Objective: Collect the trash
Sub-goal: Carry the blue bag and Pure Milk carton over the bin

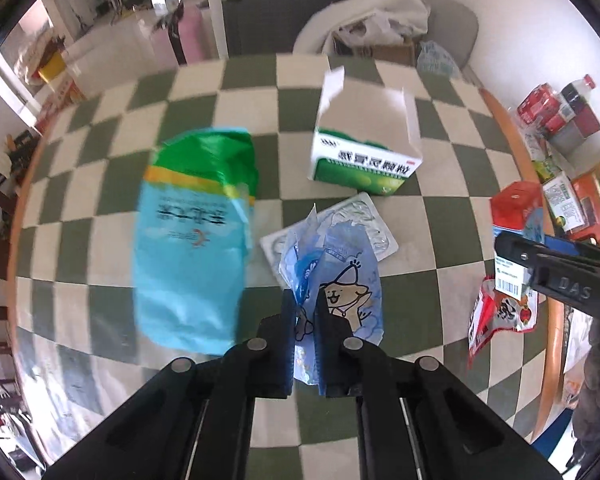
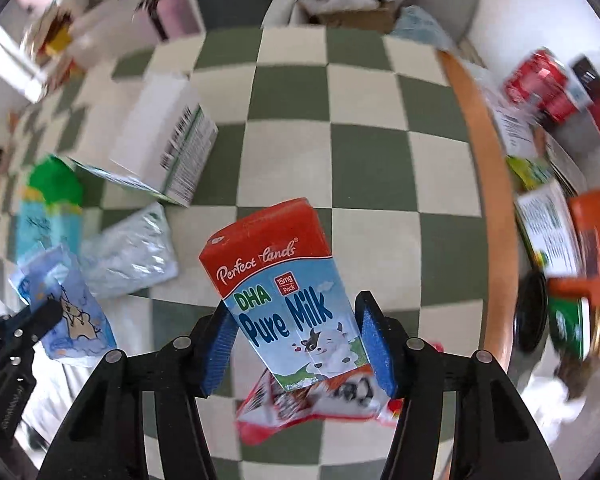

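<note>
My left gripper is shut on a blue cartoon wrapper, held above the checkered table. A silver blister pack lies under it, an open green-and-white medicine box beyond, and a blue-green packet to the left. My right gripper is shut on a red-and-blue Pure Milk carton, with a red snack wrapper below it. The right gripper shows at the right of the left wrist view. The wrapper, blister pack and box show in the right wrist view.
The table's orange rim runs down the right. Beyond it stands a pile of boxes, bottles and cans. A chair with cloth and boxes stands behind the table. The left gripper is at the left edge.
</note>
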Tool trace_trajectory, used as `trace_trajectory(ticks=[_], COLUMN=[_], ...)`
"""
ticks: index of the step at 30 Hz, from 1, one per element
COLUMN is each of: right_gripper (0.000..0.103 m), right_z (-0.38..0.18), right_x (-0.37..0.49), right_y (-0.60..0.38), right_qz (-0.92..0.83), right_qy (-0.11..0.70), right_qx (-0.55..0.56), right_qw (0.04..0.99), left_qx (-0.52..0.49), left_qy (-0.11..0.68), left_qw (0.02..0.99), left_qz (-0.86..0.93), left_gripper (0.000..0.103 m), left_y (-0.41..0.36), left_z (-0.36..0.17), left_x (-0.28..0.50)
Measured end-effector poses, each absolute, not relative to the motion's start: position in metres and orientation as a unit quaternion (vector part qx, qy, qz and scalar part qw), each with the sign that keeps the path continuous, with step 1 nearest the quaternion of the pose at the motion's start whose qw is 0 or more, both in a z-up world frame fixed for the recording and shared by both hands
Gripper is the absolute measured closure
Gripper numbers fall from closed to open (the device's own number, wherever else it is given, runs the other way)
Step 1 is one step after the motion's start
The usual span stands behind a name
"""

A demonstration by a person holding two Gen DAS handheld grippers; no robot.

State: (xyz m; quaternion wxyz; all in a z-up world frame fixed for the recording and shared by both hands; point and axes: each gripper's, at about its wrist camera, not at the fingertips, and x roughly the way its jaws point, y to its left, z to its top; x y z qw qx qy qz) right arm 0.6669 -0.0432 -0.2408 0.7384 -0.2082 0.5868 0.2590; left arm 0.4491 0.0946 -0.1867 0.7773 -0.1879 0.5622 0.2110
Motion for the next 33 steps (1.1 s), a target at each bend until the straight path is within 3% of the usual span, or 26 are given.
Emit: trace_trajectory(ticks=[9, 19, 25, 33], right_gripper=[0.043, 0.044, 0.044, 0.044], right_z=[-0.175, -0.147, -0.198, -0.342], right_x=[0.555, 0.306, 0.153, 0.05], right_y=[-0.083, -0.15, -0.191, -0.195], right_qz=[0.277, 0.312, 0.299, 0.267], right_qy=[0.56, 0.552, 0.611, 0.702], right_qx=[-0.086, -0.019, -0.007, -0.061], right_qw=[0.776, 0.773, 0.732, 0.658], left_qx=[-0.178, -0.201, -0.232, -0.304], left_qy=[0.518, 0.509, 0.584, 0.662], left_qw=[0.809, 0.81, 0.747, 0.651], left_qz=[0.212, 0.21, 0.218, 0.212], left_gripper=[0.098, 0.098, 0.098, 0.098], left_y=[0.091, 0.084, 0.071, 0.05], left_z=[-0.155, -0.153, -0.221, -0.408], left_x=[0.358, 0.121, -0.005, -0.05])
